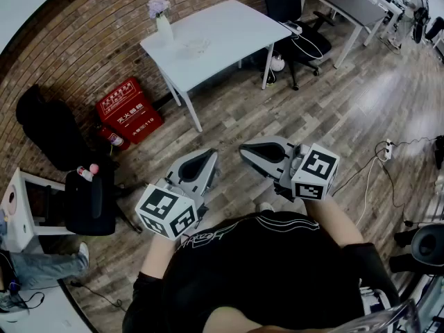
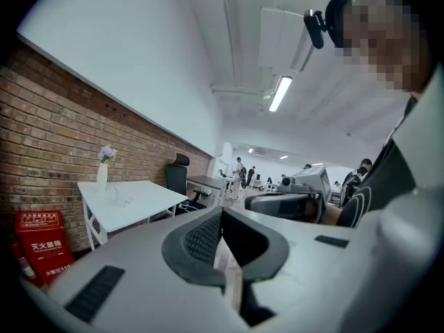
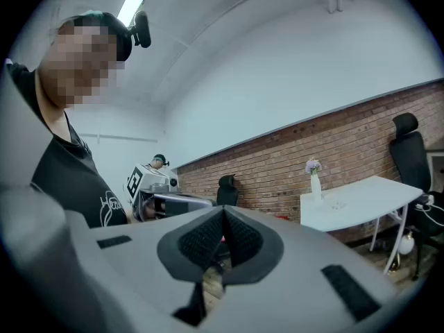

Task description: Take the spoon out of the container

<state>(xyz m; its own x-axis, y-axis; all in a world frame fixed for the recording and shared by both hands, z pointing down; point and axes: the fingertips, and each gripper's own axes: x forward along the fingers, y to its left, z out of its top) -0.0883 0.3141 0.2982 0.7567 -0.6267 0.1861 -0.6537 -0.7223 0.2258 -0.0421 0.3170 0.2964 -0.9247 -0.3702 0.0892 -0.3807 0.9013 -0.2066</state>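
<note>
A white table [image 1: 229, 33] stands far ahead by the brick wall. On it sits a small clear container [image 1: 197, 46], also in the left gripper view [image 2: 123, 200] and the right gripper view [image 3: 338, 203]; the spoon is too small to make out. I hold both grippers close to my body, high above the wooden floor and far from the table. My left gripper [image 1: 211, 155] is shut and empty, its pads [image 2: 201, 238] meeting at the tip. My right gripper [image 1: 243, 148] also looks shut with nothing in it, and the two grippers' tips point toward each other.
A white vase with flowers [image 1: 162, 25] stands at the table's left corner. A red fire-extinguisher box [image 1: 129, 109] sits by the wall, and black office chairs stand at the left [image 1: 90, 200] and behind the table [image 1: 291, 19]. Cables [image 1: 378, 158] lie on the floor at the right.
</note>
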